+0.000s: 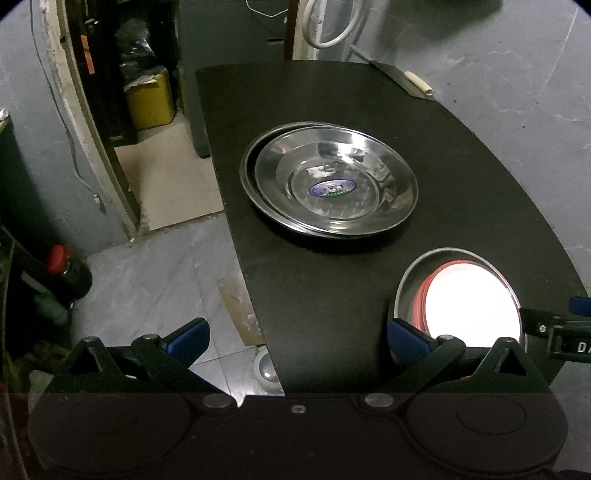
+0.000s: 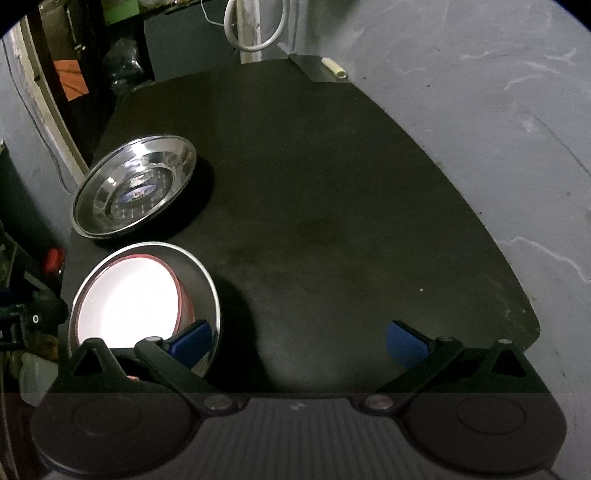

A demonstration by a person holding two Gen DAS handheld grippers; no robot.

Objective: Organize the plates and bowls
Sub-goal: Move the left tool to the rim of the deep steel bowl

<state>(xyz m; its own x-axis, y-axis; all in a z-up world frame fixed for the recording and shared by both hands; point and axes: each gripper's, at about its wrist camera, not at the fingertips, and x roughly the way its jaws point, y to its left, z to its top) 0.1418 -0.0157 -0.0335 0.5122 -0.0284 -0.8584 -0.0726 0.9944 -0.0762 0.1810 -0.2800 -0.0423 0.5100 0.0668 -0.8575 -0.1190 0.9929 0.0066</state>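
Observation:
Two steel plates (image 1: 328, 181) lie stacked on the black table (image 1: 314, 280), the upper one shifted right and bearing a blue sticker; the right wrist view shows the steel plates (image 2: 136, 192) at the far left. A steel bowl (image 1: 404, 291) holds a red-rimmed white bowl (image 1: 472, 306) near the table's front. In the right wrist view the steel bowl (image 2: 205, 280) and the white bowl (image 2: 129, 302) sit at lower left. My left gripper (image 1: 295, 338) is open over the table's left edge, its right finger beside the steel bowl. My right gripper (image 2: 301, 339) is open above bare table, its left finger over the steel bowl's rim.
A cleaver with a pale handle (image 1: 399, 74) lies at the table's far edge. Left of the table are a yellow canister (image 1: 149, 98), a red-capped dark bottle (image 1: 68, 273) on the floor and a doorway. A white hose (image 2: 255, 26) hangs on the back wall.

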